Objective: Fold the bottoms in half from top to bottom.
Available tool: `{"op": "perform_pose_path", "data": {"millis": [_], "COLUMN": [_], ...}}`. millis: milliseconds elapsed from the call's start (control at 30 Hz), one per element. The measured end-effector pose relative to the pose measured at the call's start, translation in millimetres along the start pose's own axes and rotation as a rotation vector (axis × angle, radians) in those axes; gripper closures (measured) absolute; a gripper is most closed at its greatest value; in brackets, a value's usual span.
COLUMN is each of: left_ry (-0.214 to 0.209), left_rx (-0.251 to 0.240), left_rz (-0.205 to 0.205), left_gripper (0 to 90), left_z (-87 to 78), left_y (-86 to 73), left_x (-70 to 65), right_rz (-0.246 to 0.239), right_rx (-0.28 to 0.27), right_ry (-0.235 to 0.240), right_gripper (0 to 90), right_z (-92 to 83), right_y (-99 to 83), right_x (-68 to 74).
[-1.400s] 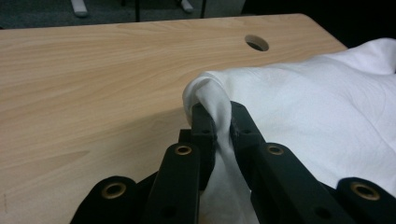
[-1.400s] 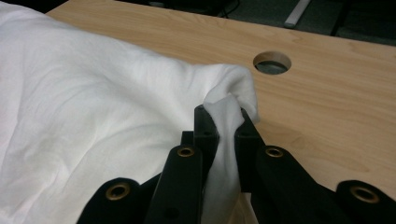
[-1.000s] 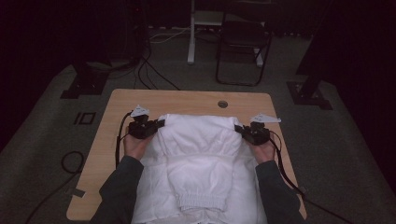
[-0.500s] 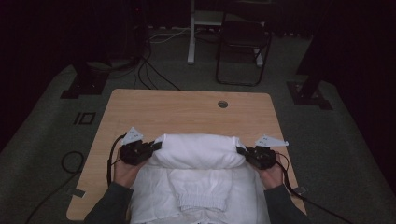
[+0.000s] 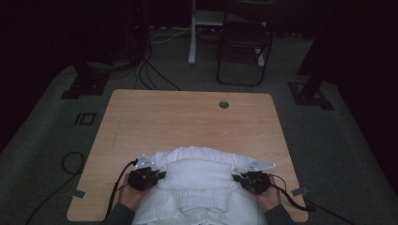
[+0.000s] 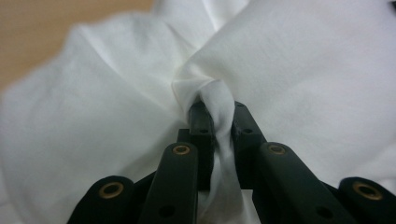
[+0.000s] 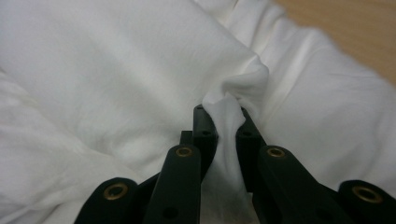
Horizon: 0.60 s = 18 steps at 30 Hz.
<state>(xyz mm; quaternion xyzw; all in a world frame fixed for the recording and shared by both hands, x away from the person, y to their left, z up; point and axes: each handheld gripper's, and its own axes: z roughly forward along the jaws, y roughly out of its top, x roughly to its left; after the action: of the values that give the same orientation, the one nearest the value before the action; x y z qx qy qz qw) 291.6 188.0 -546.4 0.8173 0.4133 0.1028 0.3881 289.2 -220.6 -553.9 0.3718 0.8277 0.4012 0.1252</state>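
Note:
A white garment (image 5: 197, 180) lies bunched at the near edge of the wooden table (image 5: 187, 122), with a ribbed band (image 5: 204, 202) facing me. My left gripper (image 5: 159, 174) is shut on the garment's left side; in the left gripper view the cloth (image 6: 219, 112) is pinched into a twisted fold between the black jaws. My right gripper (image 5: 237, 177) is shut on its right side, with a fold of cloth (image 7: 229, 116) squeezed between its jaws. A hand holds each gripper from below.
The far half of the table is bare wood with a round cable hole (image 5: 224, 104). Cables (image 5: 115, 187) trail from both grippers over the near edge. A chair (image 5: 244, 51) and stand legs sit on the floor beyond the table.
Both grippers have come toward me and down, dragging the garment's far edge back over itself. The spread cloth is now a folded bundle at the near edge.

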Motion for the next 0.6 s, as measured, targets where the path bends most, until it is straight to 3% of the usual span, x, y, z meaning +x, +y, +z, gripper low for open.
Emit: {"op": "perform_pose_path", "data": {"millis": [167,200,367,500,600], "left_ry": [0.033,0.068,0.106,0.137,0.168], "left_rx": [0.0,-0.004,-0.007,-0.012,-0.023], "left_rz": [0.02,0.042,0.035,0.023,-0.009], "left_gripper": [82.8,82.7,82.7,82.7,82.7], "left_z": [7.3,12.2,24.0,35.0,46.0], "left_y": [5.5,10.5,25.0,39.0,51.9], "left_x": [1.9,2.6,13.3,26.2,36.8], "right_rz": [-0.021,-0.016,-0.032,-0.007,0.033], "right_rx": [0.025,0.029,0.029,0.022,0.015], "right_ry": [-0.016,-0.024,-0.058,-0.074,-0.075], "right_gripper": [83.3,83.3,83.3,83.2,83.2], "right_z": [9.7,13.2,21.1,34.9,49.1], "right_y": [1.2,4.8,12.9,26.8,41.5], "right_x": [0.2,-2.4,-7.1,-23.1,-42.4]}}
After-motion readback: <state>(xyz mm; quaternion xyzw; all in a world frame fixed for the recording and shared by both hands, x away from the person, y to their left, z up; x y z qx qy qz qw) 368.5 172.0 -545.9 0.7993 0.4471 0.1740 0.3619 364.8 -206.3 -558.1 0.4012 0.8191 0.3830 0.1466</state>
